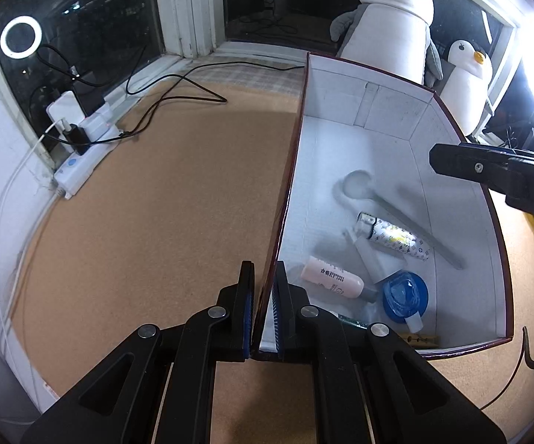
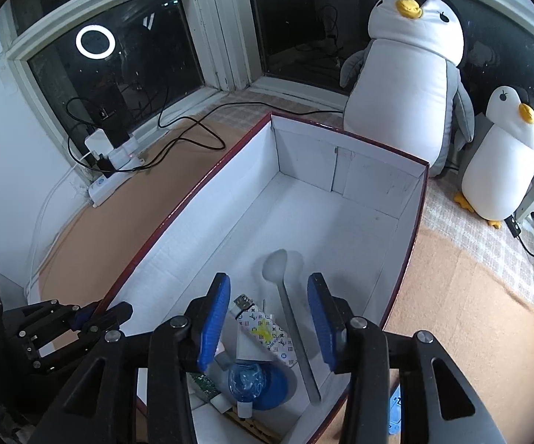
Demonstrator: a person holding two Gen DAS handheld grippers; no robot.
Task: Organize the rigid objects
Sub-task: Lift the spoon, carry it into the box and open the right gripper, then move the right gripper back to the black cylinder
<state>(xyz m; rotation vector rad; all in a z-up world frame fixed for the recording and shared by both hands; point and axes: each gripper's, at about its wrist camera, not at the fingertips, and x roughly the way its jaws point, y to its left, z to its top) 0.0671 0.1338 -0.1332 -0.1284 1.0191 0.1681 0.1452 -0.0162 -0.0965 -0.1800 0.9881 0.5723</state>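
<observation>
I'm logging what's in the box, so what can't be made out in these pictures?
- Green circuit board: right wrist view, mostly behind the right gripper finger.
- Pink bottle: left wrist view, label print too small.
- Wooden piece: left wrist view, cut by box wall.

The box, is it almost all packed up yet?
Mostly, it looks like. The box already holds a spoon, a patterned tube, a pink bottle and a blue lid. The left gripper pinches the box wall, steadying it. The right gripper hovers open and empty over the pile. Nothing loose shows on the mat.
</observation>
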